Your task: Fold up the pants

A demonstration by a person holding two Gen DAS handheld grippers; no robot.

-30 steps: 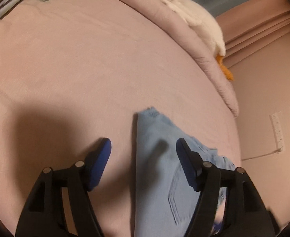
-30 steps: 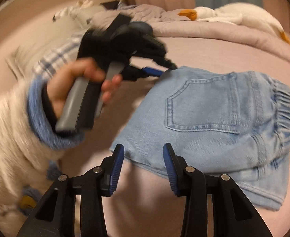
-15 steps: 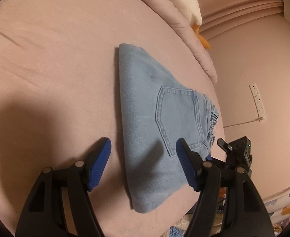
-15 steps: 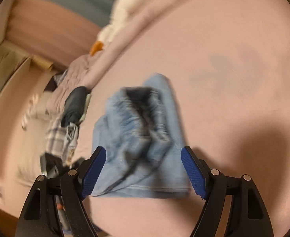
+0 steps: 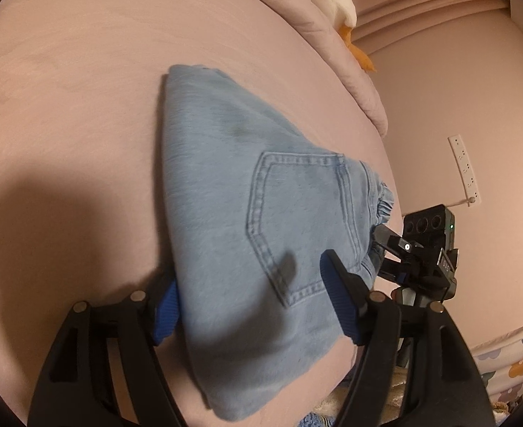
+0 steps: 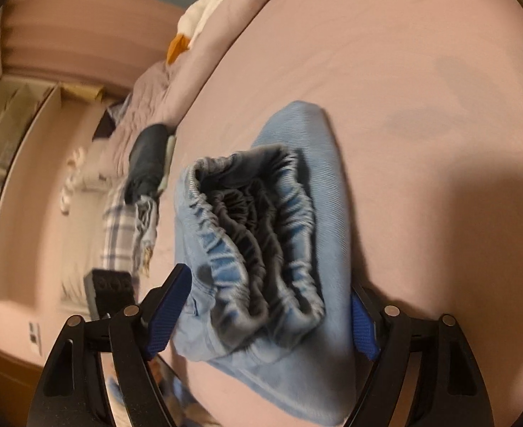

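Left claw angled down, straddling folded pants, right claw likewise

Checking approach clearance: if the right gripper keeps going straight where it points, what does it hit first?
Most likely the folded jeans: the right gripper stands open around their elastic waistband end, which lies dead ahead between the fingers. Its jaws have just been opening. Depth is unclear, so the pads may already brush denim.
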